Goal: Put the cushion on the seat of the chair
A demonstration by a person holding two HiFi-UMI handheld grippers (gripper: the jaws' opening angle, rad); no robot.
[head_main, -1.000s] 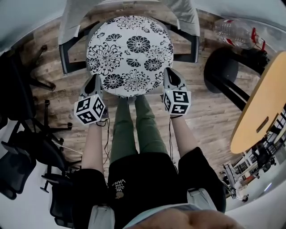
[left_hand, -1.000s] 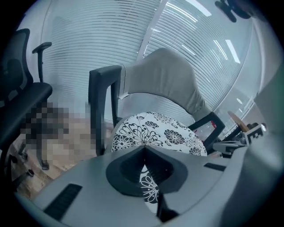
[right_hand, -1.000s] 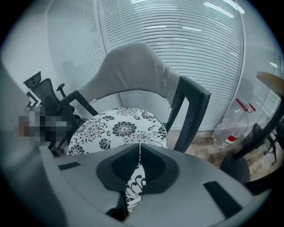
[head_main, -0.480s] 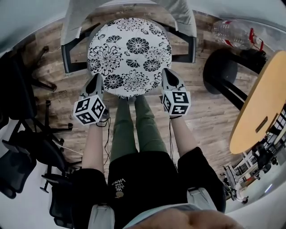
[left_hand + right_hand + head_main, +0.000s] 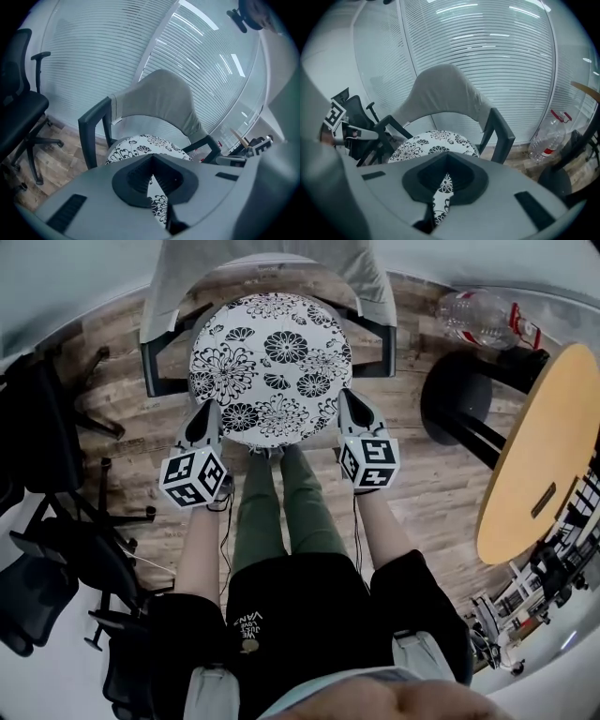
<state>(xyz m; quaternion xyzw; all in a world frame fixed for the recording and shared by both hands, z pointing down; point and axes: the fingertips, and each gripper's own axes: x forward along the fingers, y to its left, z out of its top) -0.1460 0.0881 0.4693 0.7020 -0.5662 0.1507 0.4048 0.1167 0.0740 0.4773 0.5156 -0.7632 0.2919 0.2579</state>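
Broadly, the chair (image 5: 178,282) sets the terms: its grey back closes the far side and its dark armrests (image 5: 155,362) flank the seat, leaving an opening that looks only a little wider than what must go into it. The round cushion (image 5: 272,367), white with black flowers, is spread over that seat between the armrests and hides it entirely; whether its underside touches the seat I cannot tell from any view. My reading is that the step in hand is the set-down. Doing it well means holding the disc flat and centred, with the far rim brought close to the backrest before anything is let go, so that it does not hang over the front edge. Both ends of the near rim should come down together; if one side leads, the cushion will likely tilt and catch an armrest. The left tongs (image 5: 208,413) are pressed together on the near-left rim, and the right tongs (image 5: 347,401) likewise pinch the near-right rim, each with printed fabric between its jaws. Each grip takes only a thin fold at the edge, so the soft body may sag; slow, even movement seems wise, with release only once the seat bears the weight.
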